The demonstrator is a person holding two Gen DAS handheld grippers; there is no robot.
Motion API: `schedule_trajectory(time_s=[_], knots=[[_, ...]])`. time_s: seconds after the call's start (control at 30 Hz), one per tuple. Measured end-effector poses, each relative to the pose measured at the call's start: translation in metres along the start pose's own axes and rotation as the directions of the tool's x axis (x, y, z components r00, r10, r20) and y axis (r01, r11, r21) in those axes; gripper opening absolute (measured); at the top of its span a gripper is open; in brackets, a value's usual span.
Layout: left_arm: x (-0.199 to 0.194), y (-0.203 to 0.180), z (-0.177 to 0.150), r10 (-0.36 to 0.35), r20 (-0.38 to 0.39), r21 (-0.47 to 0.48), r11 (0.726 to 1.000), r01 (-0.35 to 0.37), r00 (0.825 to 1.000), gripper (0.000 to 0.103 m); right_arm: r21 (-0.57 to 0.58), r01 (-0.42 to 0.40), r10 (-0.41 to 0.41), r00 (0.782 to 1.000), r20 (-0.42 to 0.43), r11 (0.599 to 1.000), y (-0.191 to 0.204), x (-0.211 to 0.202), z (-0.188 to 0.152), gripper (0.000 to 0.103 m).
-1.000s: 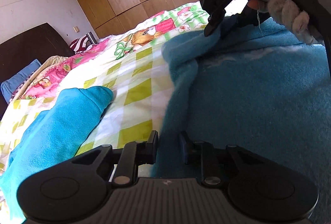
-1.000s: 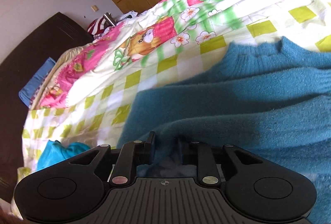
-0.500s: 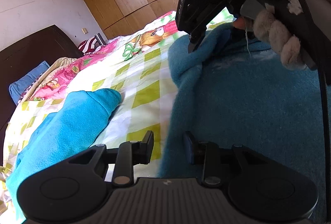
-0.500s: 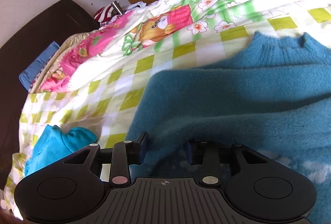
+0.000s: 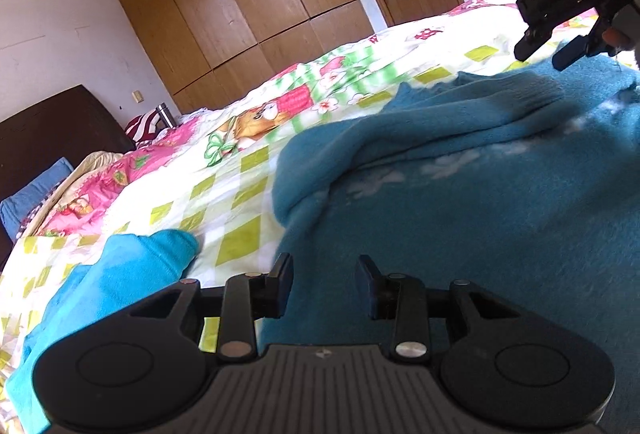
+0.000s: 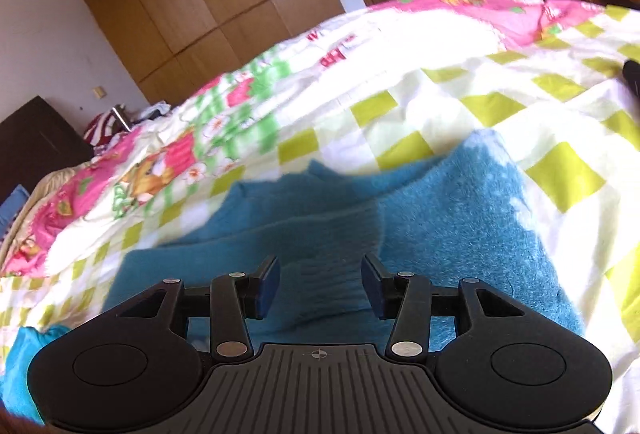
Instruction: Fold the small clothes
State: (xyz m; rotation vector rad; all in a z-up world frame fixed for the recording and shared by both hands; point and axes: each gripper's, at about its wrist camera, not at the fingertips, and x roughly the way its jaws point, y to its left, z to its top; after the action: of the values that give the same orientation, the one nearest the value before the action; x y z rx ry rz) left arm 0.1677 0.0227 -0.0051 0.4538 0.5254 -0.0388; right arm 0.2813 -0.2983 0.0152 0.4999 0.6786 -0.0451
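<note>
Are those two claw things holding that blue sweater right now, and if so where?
No, nothing is held. The left gripper and right gripper both stand open above the teal sweater, with no cloth between their fingers.

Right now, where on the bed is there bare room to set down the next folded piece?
Free: the checked bedspread between the dark teal fleece garment and the bright turquoise cloth, and the checked stretch beyond and right of the garment. Crowded: the near side, under both open grippers, left gripper, right gripper.
</note>
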Motion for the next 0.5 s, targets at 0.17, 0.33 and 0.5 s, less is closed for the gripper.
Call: schedule_trajectory(time_s=[0.17, 0.33, 0.5], knots=[[0.021, -0.020, 0.007, -0.045, -0.040, 0.022, 0.999, 0.046, 0.998, 0.049, 0.039, 0.002, 0.001, 0.998, -0.069, 0.999, -0.012, 0.032, -0.006, 0.046], [0.022, -0.029, 0.011, -0.056, -0.030, 0.062, 0.996, 0.057, 0.998, 0.049, 0.107, -0.059, 0.065, 0.996, -0.054, 0.993, -0.028, 0.020, 0.016, 0.006], [0.022, -0.032, 0.017, -0.069, 0.008, 0.061, 0.996, 0.069, 0.998, 0.054, 0.079, -0.022, 0.017, 0.998, 0.069, 0.997, -0.040, -0.011, 0.034, 0.000]])
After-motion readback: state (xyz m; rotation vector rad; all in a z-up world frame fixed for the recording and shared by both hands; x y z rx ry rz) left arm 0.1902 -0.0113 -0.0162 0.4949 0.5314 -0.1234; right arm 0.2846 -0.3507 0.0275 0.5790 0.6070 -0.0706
